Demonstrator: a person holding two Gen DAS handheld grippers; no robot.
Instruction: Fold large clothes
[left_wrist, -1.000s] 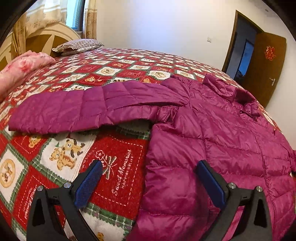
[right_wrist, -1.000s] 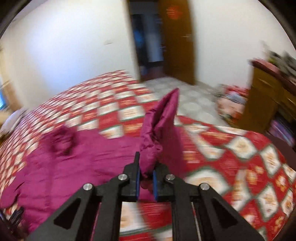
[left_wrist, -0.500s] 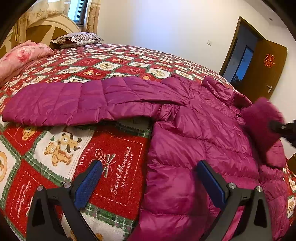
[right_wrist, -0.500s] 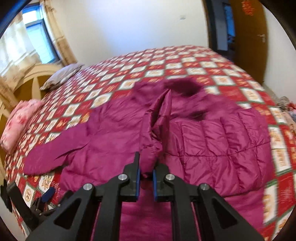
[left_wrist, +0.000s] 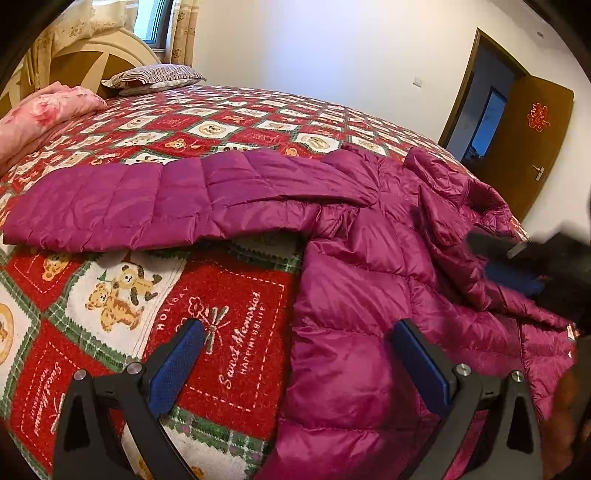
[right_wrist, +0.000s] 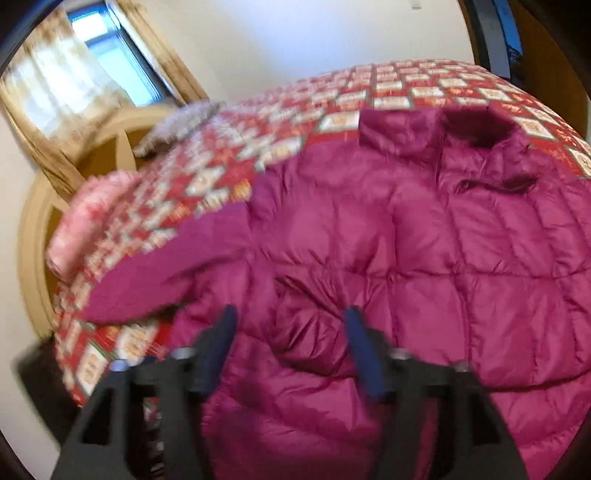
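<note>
right gripper (right_wrist: 290, 354): fingers now spread apart, nothing between them. half a second ago they were pinched on the cuff of the jacket's right-hand sleeve; a second ago that sleeve was lifted clear of the bed. so the sleeve has been carried across and let go. the right wrist view is blurred, hand in motion.

purple puffer jacket (left_wrist: 369, 266): lies flat on the red teddy-bear quilt (left_wrist: 229, 306), filling the centre and right of the left wrist view, collar (right_wrist: 476, 129) toward the upper right of the right wrist frame. the dropped sleeve (left_wrist: 454, 236) now lies folded over the jacket body at right of centre in the left view, slanting down toward the right gripper, which shows as a dark blur at the right edge (left_wrist: 513, 269).

other sleeve (left_wrist: 155, 199): stretched out to the left across the quilt, reaching the left edge of frame, not yet folded in. unchanged over the last second.

left gripper (left_wrist: 295, 365): wide apart, holding nothing, hovering low over the jacket's near side edge, one pad over quilt and one over fabric. it has barely shifted.

judgement: first sleeve fold looks done; the outstretched sleeve is the likely next step, and the left gripper sits nearest it. slick puffy shell may spring back open.

pink bedding (left_wrist: 40, 110) and a striped pillow (left_wrist: 155, 75) sit upper left, well apart from the jacket.
</note>
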